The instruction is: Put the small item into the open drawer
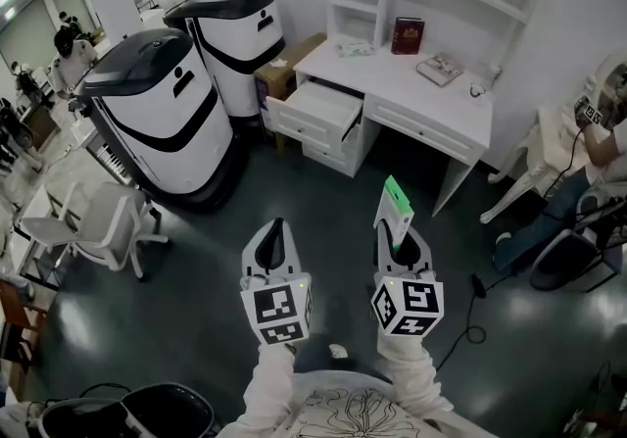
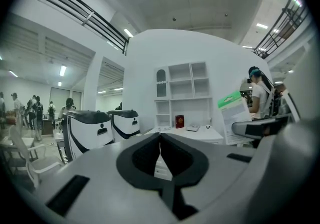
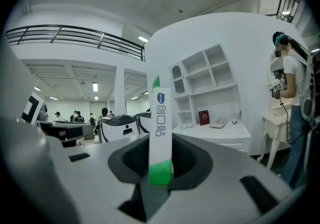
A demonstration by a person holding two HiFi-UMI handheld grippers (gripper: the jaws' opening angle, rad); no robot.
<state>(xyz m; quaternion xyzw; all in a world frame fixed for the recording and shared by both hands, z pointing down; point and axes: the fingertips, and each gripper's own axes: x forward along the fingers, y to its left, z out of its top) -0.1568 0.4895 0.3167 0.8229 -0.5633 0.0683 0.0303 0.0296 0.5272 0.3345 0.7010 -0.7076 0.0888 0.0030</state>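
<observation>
Right gripper (image 1: 393,230): I hold it near me, roughly level. Its fingers are pressed on the small box (image 1: 396,203).
Small box: a slim white pack with green at its ends, standing on edge and rising out of the right fingers. It is well apart from the drawer.
Left gripper (image 1: 276,233): just left of the right one. Its fingers are brought together, and I see nothing between them.
Open drawer (image 1: 315,111): white and pulled out at the left end of the desk, far ahead of both grippers.
Desk (image 1: 411,83): white, with white shelves above it. A red book (image 1: 408,35) stands at the back.
Left of the desk: two large white-and-black machines (image 1: 162,103).
Near left: a white chair (image 1: 98,225) on the dark floor.
Far right: a seated person (image 1: 602,147).
</observation>
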